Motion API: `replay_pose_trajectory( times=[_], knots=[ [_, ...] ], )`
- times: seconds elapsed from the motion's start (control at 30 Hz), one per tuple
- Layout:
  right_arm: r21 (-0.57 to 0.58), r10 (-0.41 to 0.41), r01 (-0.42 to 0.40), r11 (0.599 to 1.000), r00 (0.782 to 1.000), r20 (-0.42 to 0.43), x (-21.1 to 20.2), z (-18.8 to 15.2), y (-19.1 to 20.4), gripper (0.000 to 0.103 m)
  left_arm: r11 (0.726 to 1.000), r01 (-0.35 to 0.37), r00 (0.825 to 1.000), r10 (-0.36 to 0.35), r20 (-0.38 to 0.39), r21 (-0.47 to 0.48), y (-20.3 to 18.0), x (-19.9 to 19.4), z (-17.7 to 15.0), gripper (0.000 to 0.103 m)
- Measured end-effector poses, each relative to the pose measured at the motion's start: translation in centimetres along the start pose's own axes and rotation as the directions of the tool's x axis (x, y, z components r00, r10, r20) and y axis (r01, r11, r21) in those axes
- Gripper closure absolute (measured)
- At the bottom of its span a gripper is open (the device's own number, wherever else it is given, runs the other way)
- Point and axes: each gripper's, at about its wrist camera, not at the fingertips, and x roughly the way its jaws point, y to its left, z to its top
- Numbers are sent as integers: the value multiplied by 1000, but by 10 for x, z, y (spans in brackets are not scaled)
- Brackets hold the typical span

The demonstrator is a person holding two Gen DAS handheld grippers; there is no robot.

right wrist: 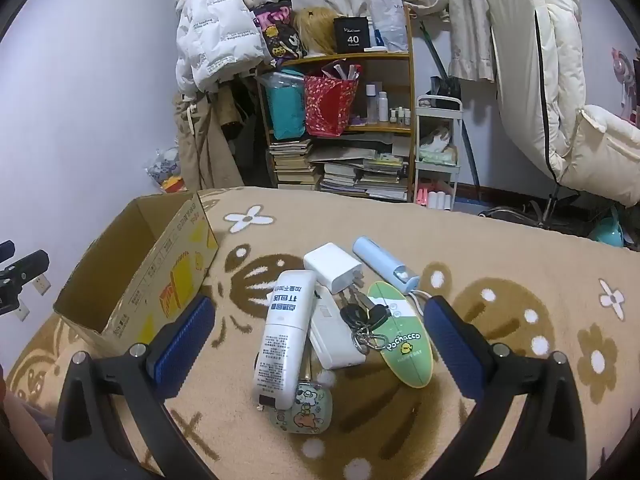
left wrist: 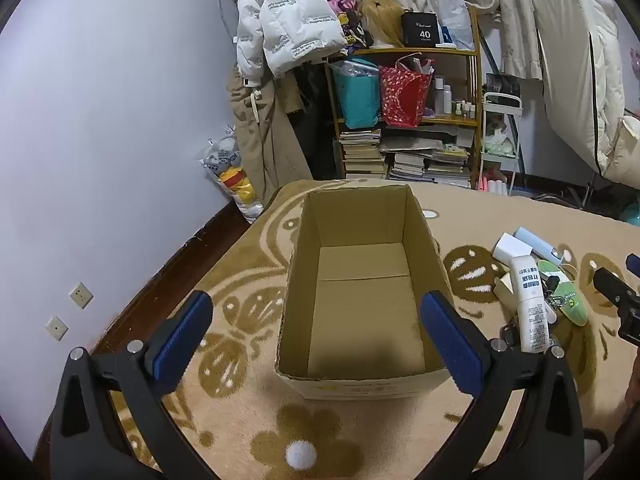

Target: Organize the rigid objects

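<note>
Left gripper: the left gripper [left wrist: 316,336] is hanging over the near end of the cardboard box [left wrist: 360,300] with its blue pads spread wide apart; nothing is sitting between them but the box itself, seen from above and untouched.
Cardboard box: it is standing upright and open on the flowered blanket [left wrist: 500,220], its inside bare; in the right wrist view the cardboard box [right wrist: 132,276] is lying to the left of the pile, well apart from the right gripper's left pad.
Right gripper: the right gripper [right wrist: 316,340] is hovering above the pile with its jaws standing fully apart; it is clamping nothing.
Pile of rigid things: it is lying straight ahead of the right gripper, between the two pads in the picture; the white tube [right wrist: 286,332] is lying lengthwise on top, its lower end resting on the cartoon case [right wrist: 308,410]; the flat white box [right wrist: 334,336] is lying just beside the tube, partly under it.
Keys: the keys [right wrist: 364,318] are lying across the flat white box and touching the green oval case [right wrist: 404,340]; that case is lying nearest the right pad.
Far edge of pile: the white charger [right wrist: 332,266] and the pale blue cylinder [right wrist: 384,266] are lying side by side beyond the keys.
Seen from the left: the white tube [left wrist: 530,304] is lying to the right of the box, outside it.
</note>
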Motion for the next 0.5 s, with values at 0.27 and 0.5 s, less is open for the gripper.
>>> replay_pose_trajectory(
  times=[0.27,0.5],
  knots=[
    [9,7,-7,1000,1000,-4,1,0,-1,0,1000,6,1000,-6,-8,-2,1,3,-2,0],
    [10,5,-5,1000,1000,-7,3,-1,-1,0,1000,7,1000,-7,-16,-3,0,8,-10,0]
  ],
)
